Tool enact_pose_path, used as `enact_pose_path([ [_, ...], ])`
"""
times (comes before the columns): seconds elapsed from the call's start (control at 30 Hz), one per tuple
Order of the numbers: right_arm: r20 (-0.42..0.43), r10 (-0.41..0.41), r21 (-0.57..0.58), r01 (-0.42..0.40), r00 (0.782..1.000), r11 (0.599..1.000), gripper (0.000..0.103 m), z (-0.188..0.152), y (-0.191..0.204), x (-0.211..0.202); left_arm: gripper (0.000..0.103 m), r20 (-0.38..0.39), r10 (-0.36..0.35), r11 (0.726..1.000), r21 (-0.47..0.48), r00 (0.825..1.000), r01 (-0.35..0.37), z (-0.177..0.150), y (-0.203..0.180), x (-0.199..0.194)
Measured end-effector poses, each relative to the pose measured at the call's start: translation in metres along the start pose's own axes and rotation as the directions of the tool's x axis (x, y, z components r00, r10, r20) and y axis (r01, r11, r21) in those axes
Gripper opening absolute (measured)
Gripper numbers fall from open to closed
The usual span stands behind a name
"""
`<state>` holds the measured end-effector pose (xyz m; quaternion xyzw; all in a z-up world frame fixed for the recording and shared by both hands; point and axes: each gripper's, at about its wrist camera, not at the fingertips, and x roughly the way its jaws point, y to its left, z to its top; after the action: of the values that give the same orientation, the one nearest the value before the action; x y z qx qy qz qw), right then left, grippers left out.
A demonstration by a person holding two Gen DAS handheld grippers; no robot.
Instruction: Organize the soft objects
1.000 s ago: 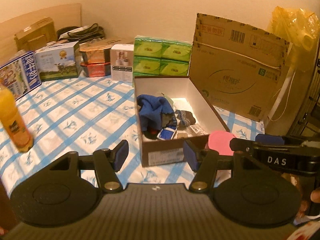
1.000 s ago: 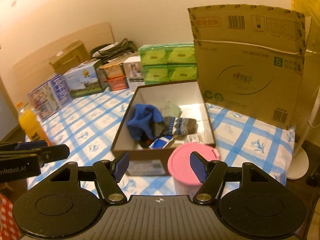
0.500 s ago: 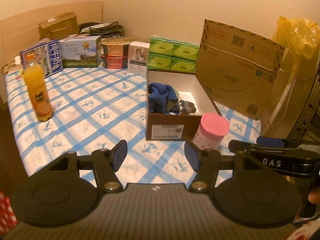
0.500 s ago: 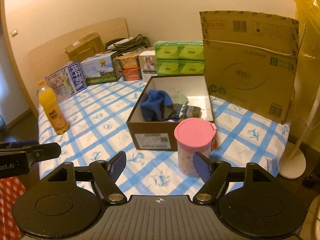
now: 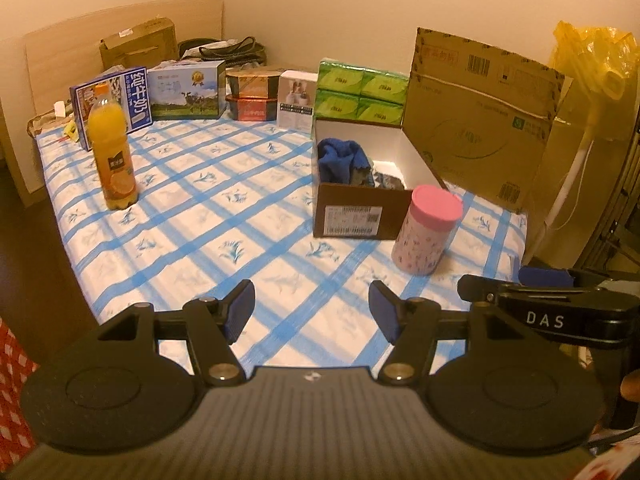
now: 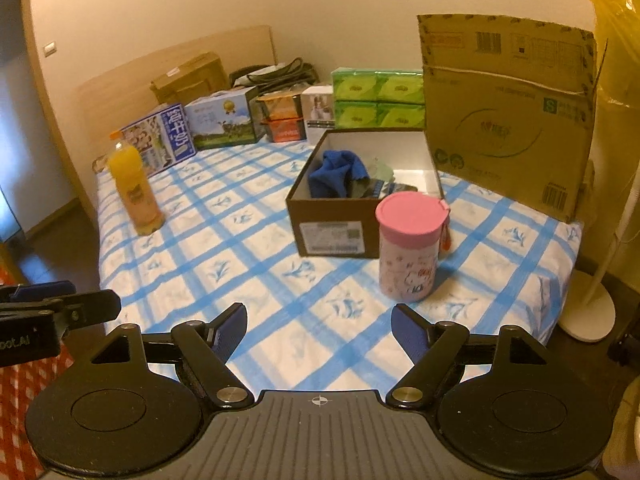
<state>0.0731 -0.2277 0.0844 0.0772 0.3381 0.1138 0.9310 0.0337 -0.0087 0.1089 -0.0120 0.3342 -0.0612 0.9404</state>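
An open brown box (image 5: 362, 208) (image 6: 334, 216) stands on the blue-checked bed. A blue cloth (image 5: 338, 156) (image 6: 338, 172) and darker soft items (image 6: 374, 188) lie inside it. My left gripper (image 5: 312, 312) hovers over the bed's near edge, open and empty, well short of the box. To its right, my right gripper (image 6: 318, 330) hangs at the same near edge, its jaws opening with nothing between them. Each gripper shows at the side of the other's view.
A pink-lidded cup (image 5: 426, 228) (image 6: 410, 246) stands at the box's front right corner. An orange juice bottle (image 5: 112, 148) (image 6: 136, 188) is on the left. Cartons, green tissue packs (image 5: 360, 94) and a large cardboard box (image 6: 508, 112) line the back. A fan stand (image 6: 588, 312) is right of the bed.
Both grippers have pulled back from the box toward the bed's near edge, so more of the bed shows. The right gripper's jaws have spread wider.
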Motion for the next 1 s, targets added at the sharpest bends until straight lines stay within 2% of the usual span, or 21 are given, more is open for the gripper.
enact_pose_path([
  [0.4, -0.002, 0.008, -0.046, -0.008, 1.000, 0.999, 0.079, -0.041, 0.022, -0.016, 0.060, -0.011, -0.005, 1.000, -0.007, 1.000, 0.005, -0.036, 0.008, -0.013],
  [1.0, -0.042, 0.029, -0.053, -0.031, 0.999, 0.998, 0.079, -0.082, 0.016, -0.017, 0.060, -0.068, 0.024, 1.000, -0.002, 0.997, -0.024, -0.077, 0.004, -0.004],
])
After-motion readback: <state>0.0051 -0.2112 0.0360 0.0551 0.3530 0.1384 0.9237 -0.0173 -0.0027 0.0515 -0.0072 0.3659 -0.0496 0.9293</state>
